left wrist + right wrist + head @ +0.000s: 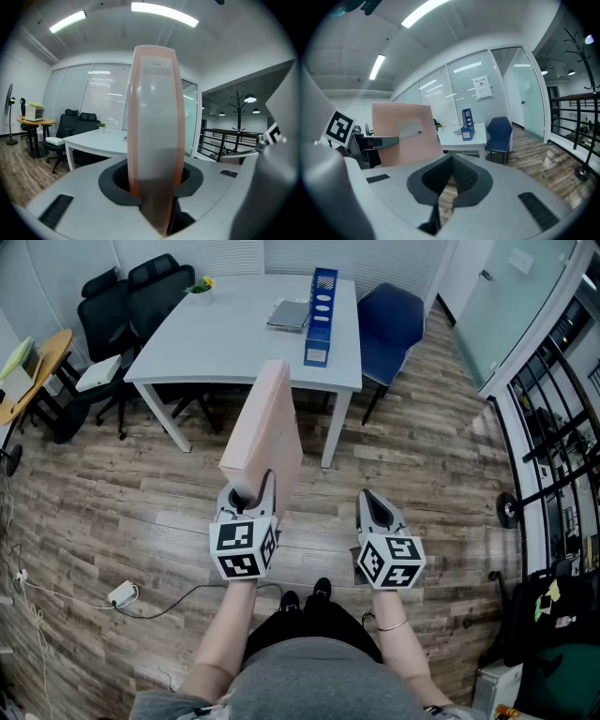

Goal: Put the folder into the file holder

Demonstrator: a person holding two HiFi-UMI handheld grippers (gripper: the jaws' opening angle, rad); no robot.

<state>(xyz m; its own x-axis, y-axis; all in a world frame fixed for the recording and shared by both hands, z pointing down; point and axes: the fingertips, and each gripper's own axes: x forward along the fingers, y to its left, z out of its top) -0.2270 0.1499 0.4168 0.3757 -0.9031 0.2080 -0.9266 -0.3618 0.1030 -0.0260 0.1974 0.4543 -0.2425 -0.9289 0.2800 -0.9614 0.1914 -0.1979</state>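
- Plainly, the left tongs (pixel 251 495) are clamped on the lower end of the pink folder (pixel 267 442), whose long axis rises up and forward from them.
- The right tongs (pixel 375 505), jaws together, carry nothing.
- The blue file holder (pixel 321 315) stands on the tabletop (pixel 234 334), well ahead and slightly right of the left tongs, so a forward carry looks next.
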